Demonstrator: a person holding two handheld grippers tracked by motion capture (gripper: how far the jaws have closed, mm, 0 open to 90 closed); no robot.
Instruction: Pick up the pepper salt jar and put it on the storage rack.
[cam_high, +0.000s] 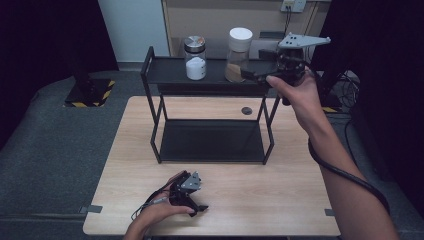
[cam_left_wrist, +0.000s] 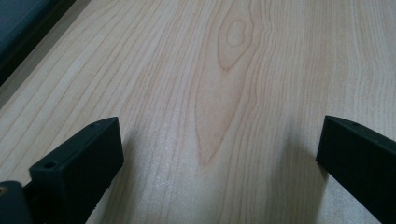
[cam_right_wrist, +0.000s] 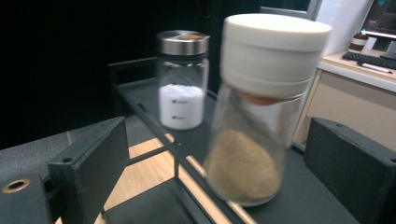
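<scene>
On the top shelf of a black two-tier rack (cam_high: 170, 70) stand two glass jars. One has a white lid and brown powder (cam_high: 239, 55) (cam_right_wrist: 261, 116); the other has a metal lid and white powder (cam_high: 195, 57) (cam_right_wrist: 182, 79) and stands to its left. My right gripper (cam_high: 246, 76) (cam_right_wrist: 217, 130) is level with the shelf, at the brown-powder jar's right side. It is open, and the jar stands just ahead between the jaws with a gap on each side. My left gripper (cam_high: 197, 207) (cam_left_wrist: 219, 154) rests open on the wooden table (cam_high: 280, 200) near its front edge, with nothing between the jaws.
The rack's lower shelf (cam_high: 210, 140) is bare. A small dark round disc (cam_high: 246, 110) is set into the tabletop behind the rack. A cabinet and wall outlet stand behind the table, and dark curtains hang at both sides.
</scene>
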